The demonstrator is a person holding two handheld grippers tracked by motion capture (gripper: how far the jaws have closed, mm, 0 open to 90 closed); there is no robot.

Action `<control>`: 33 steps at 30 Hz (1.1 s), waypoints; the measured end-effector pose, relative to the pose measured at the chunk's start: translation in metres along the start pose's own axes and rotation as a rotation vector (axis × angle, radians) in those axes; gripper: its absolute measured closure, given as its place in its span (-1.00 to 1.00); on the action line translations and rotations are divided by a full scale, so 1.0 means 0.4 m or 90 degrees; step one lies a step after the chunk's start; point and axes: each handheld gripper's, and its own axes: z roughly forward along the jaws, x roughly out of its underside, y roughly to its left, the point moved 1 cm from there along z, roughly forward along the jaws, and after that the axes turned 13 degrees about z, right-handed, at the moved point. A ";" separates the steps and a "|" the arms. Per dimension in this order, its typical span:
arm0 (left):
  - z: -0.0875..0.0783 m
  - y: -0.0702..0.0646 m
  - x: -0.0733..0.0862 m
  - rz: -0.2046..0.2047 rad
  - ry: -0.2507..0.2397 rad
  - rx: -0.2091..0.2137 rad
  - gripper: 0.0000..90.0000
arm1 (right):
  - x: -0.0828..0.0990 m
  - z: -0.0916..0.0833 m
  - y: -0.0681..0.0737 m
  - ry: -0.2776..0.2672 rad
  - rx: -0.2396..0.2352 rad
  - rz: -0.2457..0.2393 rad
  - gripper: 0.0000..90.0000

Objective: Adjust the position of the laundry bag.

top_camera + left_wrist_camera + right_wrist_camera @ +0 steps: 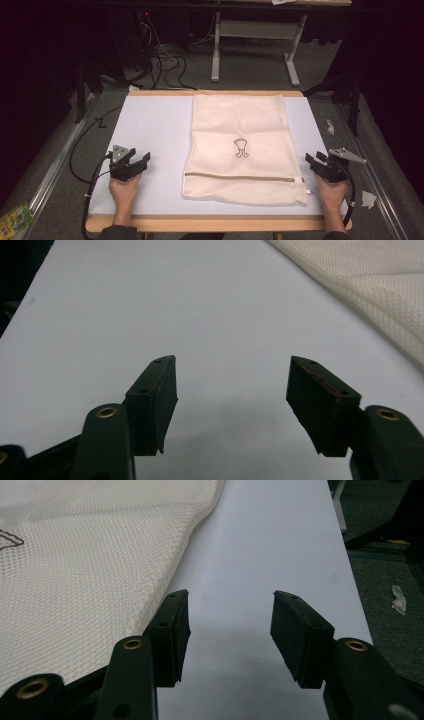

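Table (150,125), white top with wood edging. Mesh laundry bag (240,145) lies flat at centre, long axis 12 to 6 o'clock, zipper (243,176) crossing it near the 6 o'clock end.

Left gripper (137,161) at 8 o'clock on bare tabletop, well apart from the bag; jaws spread wide, nothing between them. Right gripper (316,162) at 4 o'clock, just beside the bag's edge; jaws spread wide, empty, the inner jaw near the mesh; contact cannot be confirmed.

Handling, judged: bag looks light, thin and limp; it will sag and fold when lifted, and one layer may slide over the other. Corners, the seamed edges or the zipper band look the firmest places to pinch.

Markings: small dark outline drawing (241,148) mid-bag; no lettering legible. Green packet (14,220) on the floor at 8 o'clock; print unreadable.
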 end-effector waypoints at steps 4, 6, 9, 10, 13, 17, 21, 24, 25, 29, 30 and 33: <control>-0.001 0.000 0.000 0.001 -0.001 0.005 -0.18 | 0.000 -0.001 0.000 0.000 -0.002 0.000 0.09; -0.001 -0.001 -0.001 0.003 -0.003 0.005 -0.20 | 0.000 0.000 0.000 0.001 -0.003 -0.003 0.07; 0.001 0.000 -0.001 0.002 -0.001 0.011 -0.23 | -0.001 0.001 -0.001 0.001 -0.007 -0.003 0.05; 0.003 0.003 -0.002 0.001 0.007 0.018 -0.24 | -0.001 0.001 -0.001 0.004 -0.008 0.001 0.03; 0.005 0.002 -0.003 0.007 0.010 0.026 -0.25 | -0.001 0.001 0.000 0.004 -0.009 -0.004 0.01; 0.006 0.004 -0.004 0.003 0.013 0.029 -0.28 | -0.001 0.000 0.002 0.005 -0.010 -0.009 0.00; 0.007 0.006 -0.004 -0.002 0.014 0.034 -0.35 | -0.003 -0.004 -0.007 -0.001 -0.031 0.014 -0.01; 0.009 0.008 -0.005 -0.006 0.020 0.034 -0.34 | -0.005 -0.004 -0.013 0.000 -0.036 0.030 0.01; 0.010 0.007 -0.006 -0.004 0.024 0.032 -0.34 | -0.005 -0.003 -0.014 0.001 -0.035 0.031 0.01; 0.010 0.005 -0.007 0.000 0.024 0.032 -0.34 | -0.007 -0.003 -0.019 0.002 -0.033 0.044 0.04; 0.010 0.004 -0.008 0.002 0.026 0.036 -0.31 | -0.007 -0.003 -0.021 0.001 -0.034 0.052 0.04; 0.013 0.000 -0.010 0.014 0.031 0.036 -0.27 | -0.008 -0.005 -0.024 -0.002 -0.040 0.059 0.04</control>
